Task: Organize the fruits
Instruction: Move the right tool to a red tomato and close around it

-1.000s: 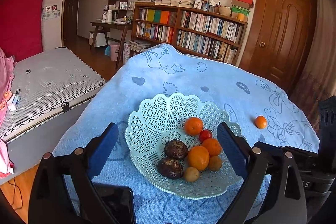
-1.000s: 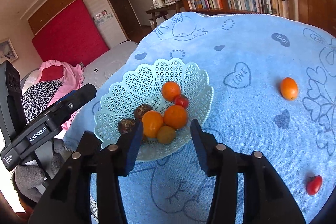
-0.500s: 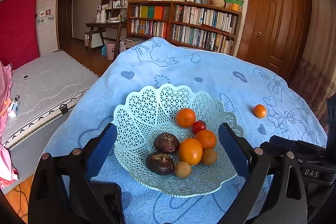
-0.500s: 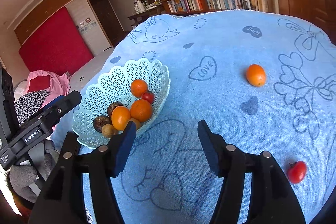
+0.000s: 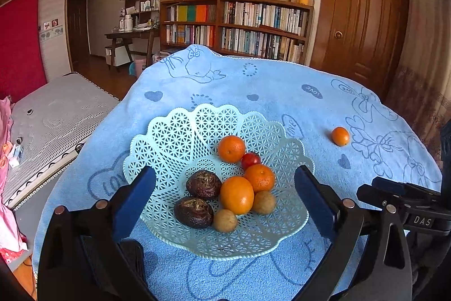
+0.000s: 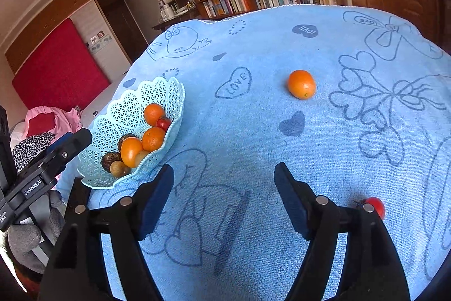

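Note:
A pale green lattice basket (image 5: 174,137) (image 6: 124,114) on the blue cloth holds several fruits: oranges, a red tomato (image 5: 250,160), two dark passion fruits and small brown ones. My left gripper (image 5: 225,188) stands open just in front of it, its jaws spanning the basket's width, nothing held. A loose orange (image 6: 301,84) (image 5: 340,136) lies on the cloth to the right. Beyond my open, empty right gripper (image 6: 224,179) that orange sits ahead and slightly right. A loose red tomato (image 6: 376,206) lies near the right finger, partly hidden by it.
A blue cartoon-print cloth (image 6: 282,160) covers the round table. A bed (image 5: 56,109) stands at the left, with a bookshelf (image 5: 236,27) and a wooden door (image 5: 363,19) behind. The left gripper's body (image 6: 42,171) shows at the right wrist view's left edge.
My right gripper has swung right, away from the basket, so the loose orange and tomato sit nearer its jaws. The left gripper has drifted only slightly over the basket.

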`<state>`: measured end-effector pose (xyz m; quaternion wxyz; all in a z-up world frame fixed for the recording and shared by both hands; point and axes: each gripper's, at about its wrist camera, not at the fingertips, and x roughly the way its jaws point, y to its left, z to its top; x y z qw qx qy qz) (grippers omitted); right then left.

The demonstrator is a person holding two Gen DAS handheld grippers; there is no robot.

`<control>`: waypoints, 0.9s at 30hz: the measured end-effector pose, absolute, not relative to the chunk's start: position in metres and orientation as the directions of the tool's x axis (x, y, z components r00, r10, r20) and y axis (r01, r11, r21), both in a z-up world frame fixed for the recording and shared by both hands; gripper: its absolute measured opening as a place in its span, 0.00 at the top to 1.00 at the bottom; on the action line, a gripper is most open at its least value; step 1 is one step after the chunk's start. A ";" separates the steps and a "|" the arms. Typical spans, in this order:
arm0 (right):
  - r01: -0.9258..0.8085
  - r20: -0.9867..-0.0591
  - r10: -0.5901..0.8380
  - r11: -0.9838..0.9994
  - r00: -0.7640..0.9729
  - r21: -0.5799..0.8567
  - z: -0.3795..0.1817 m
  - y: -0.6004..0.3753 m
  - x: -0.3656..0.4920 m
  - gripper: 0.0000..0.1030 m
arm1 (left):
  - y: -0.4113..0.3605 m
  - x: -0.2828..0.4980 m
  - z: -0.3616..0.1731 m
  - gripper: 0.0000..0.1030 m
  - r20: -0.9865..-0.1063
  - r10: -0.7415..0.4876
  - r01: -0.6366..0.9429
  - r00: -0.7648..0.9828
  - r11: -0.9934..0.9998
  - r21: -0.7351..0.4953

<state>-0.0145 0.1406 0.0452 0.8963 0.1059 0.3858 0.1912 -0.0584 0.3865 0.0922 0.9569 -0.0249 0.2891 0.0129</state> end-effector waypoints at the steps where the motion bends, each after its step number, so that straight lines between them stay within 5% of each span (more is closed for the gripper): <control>1: -0.257 -0.651 0.422 0.905 0.631 0.338 0.045 0.138 -0.015 0.29 | 0.386 -0.059 0.092 0.03 -0.554 0.010 -0.037 0.832 0.999 -0.039; 27: -0.191 -0.692 0.273 0.962 0.669 0.194 0.033 0.087 -0.043 0.29 | 0.362 -0.057 0.084 0.03 -0.574 -0.012 0.009 0.819 1.000 -0.008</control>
